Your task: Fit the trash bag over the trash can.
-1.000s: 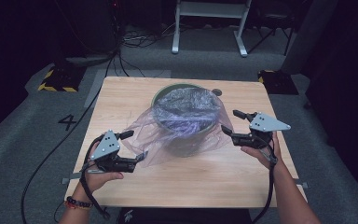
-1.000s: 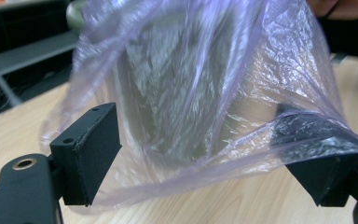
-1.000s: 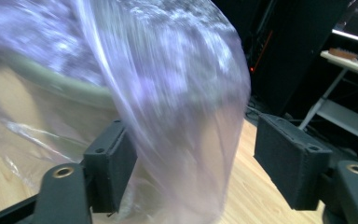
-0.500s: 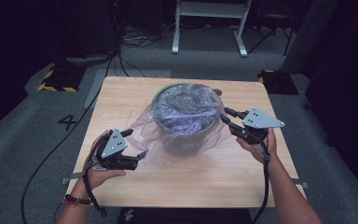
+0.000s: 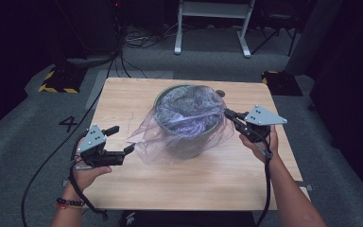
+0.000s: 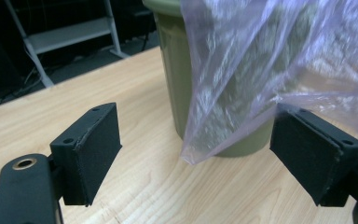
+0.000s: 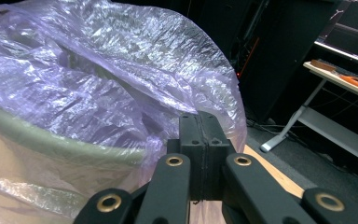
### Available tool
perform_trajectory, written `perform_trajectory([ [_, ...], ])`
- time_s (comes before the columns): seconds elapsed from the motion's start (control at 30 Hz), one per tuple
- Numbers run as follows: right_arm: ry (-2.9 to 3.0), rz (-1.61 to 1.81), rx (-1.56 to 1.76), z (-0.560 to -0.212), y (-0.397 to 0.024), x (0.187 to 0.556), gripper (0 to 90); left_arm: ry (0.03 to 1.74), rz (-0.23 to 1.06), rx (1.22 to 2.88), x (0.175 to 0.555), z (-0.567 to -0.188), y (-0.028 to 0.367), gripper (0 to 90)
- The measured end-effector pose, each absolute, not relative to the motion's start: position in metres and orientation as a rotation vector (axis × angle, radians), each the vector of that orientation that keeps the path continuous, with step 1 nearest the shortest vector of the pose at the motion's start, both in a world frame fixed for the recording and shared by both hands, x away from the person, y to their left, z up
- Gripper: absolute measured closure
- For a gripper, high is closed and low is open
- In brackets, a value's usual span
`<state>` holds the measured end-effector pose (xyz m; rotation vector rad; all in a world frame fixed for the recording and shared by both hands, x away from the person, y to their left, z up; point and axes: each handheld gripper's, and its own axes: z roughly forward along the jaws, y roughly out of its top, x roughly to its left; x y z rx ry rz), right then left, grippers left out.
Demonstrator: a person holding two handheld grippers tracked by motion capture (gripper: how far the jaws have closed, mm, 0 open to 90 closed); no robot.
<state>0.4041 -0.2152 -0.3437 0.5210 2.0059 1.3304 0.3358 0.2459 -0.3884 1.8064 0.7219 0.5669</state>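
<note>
Plastic bag [image 5: 189,120] drapes over the green bin [image 5: 207,126] mid-table [image 5: 123,94]. The right claw [image 5: 227,113] has just closed, pinching the bag's film at the rim; the left claw [image 5: 123,139] stands spread beside the bag's lower corner.

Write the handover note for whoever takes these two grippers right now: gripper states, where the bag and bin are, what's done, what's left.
Right gripper: jaws have just closed and are shut on the plastic bag at the bin's right rim.
Left gripper: open, at the bag's loose lower left corner; in the left gripper view the film hangs between the jaws and drapes on one, not pinched.
Green bin: upright mid-table, bag draped over its top and down its front.
Done: right side of the bag gripped.
Left: probably pinch the left corner too, then pull the bag's mouth around the rim. Whether the bag is seated inside the bin cannot be told.
</note>
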Motion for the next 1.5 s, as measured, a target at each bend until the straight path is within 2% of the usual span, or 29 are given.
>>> perform_trajectory([
  [0.23,2.003,1.322,0.514,-0.340,-0.212,0.405,90.0,0.611,0.607,1.831,0.324,-0.362,0.230,15.7],
  [0.3,2.001,1.324,0.511,-0.339,-0.211,0.404,90.0,0.587,0.690,1.804,0.318,-0.357,0.226,17.5],
  [0.37,2.002,1.321,0.510,-0.337,-0.211,0.405,90.0,0.575,0.710,1.815,0.317,-0.356,0.223,19.8],
  [0.47,1.996,1.329,0.517,-0.335,-0.212,0.404,90.0,0.602,0.684,1.837,0.317,-0.360,0.226,18.8],
  [0.63,2.009,1.313,0.520,-0.337,-0.211,0.405,90.0,0.701,0.647,1.768,0.327,-0.372,0.242,18.4],
  [0.77,2.009,1.300,0.548,-0.340,-0.213,0.406,90.0,0.762,0.565,1.700,0.339,-0.379,0.257,18.4],
  [0.87,2.012,1.296,0.554,-0.341,-0.215,0.409,90.0,0.741,0.518,1.624,0.336,-0.363,0.260,20.2],
  [0.93,2.015,1.294,0.554,-0.341,-0.215,0.410,90.0,0.690,0.552,1.622,0.332,-0.345,0.255,20.2],
  [1.0,2.017,1.298,0.553,-0.340,-0.214,0.412,90.0,0.655,0.694,1.684,0.330,-0.340,0.241,22.1],
  [1.13,2.017,1.313,0.549,-0.339,-0.210,0.413,89.9,0.664,0.620,1.894,0.351,-0.353,0.212,18.9],
  [1.37,2.026,1.320,0.540,-0.338,-0.206,0.416,89.5,0.627,0.626,1.942,0.375,-0.342,0.182,18.8],
  [1.47,2.029,1.326,0.540,-0.337,-0.205,0.419,89.5,0.623,0.632,1.983,0.389,-0.340,0.175,26.0],
  [1.5,2.030,1.329,0.543,-0.336,-0.205,0.421,89.5,0.609,0.626,1.995,0.392,-0.339,0.174,32.2],
])
